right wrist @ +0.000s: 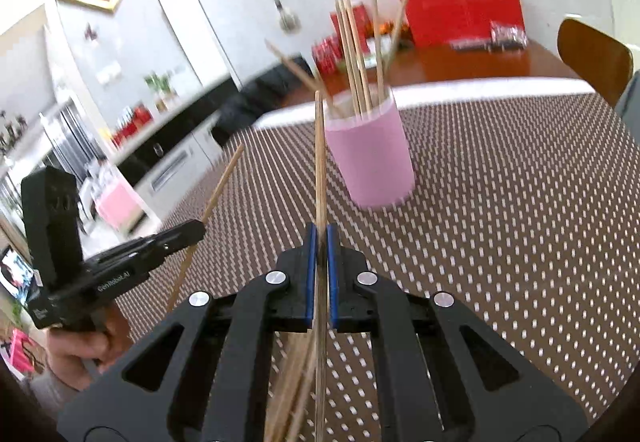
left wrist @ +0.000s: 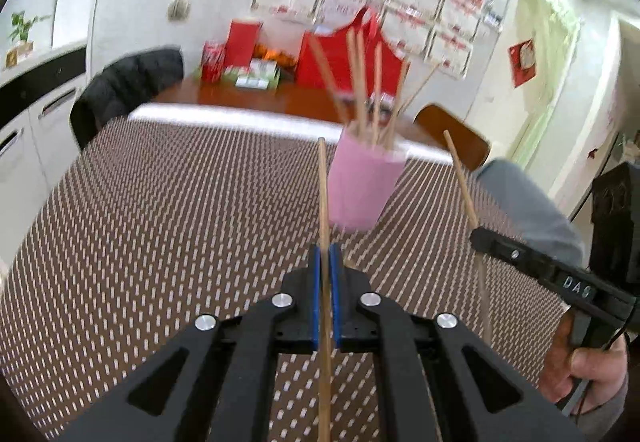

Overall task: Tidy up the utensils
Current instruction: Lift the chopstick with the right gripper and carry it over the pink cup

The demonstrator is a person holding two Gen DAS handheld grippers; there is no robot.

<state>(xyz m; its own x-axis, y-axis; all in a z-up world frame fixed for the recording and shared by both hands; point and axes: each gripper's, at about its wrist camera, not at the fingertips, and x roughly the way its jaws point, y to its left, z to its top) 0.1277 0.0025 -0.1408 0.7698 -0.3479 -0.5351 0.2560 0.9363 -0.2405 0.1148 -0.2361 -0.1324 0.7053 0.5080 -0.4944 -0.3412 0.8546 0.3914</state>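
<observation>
A pink cup [left wrist: 366,186] holding several wooden chopsticks [left wrist: 374,94] stands on the brown dotted tablecloth [left wrist: 160,202]. My left gripper [left wrist: 329,254] is shut on one chopstick [left wrist: 323,194] that points up in front of the cup. My right gripper [right wrist: 321,234] is shut on another chopstick [right wrist: 320,154], just left of the cup [right wrist: 370,158]. The right gripper [left wrist: 480,238] with its chopstick [left wrist: 460,178] also shows in the left wrist view, and the left gripper [right wrist: 196,230] with its chopstick [right wrist: 220,186] in the right wrist view. More loose chopsticks [right wrist: 292,382] lie under the right gripper.
Red bags and boxes [left wrist: 340,58] sit on the wooden table beyond the cloth. A black chair [left wrist: 124,90] stands at the far left and a brown chair [left wrist: 456,134] at the far right. White cabinets [right wrist: 168,162] line the left wall.
</observation>
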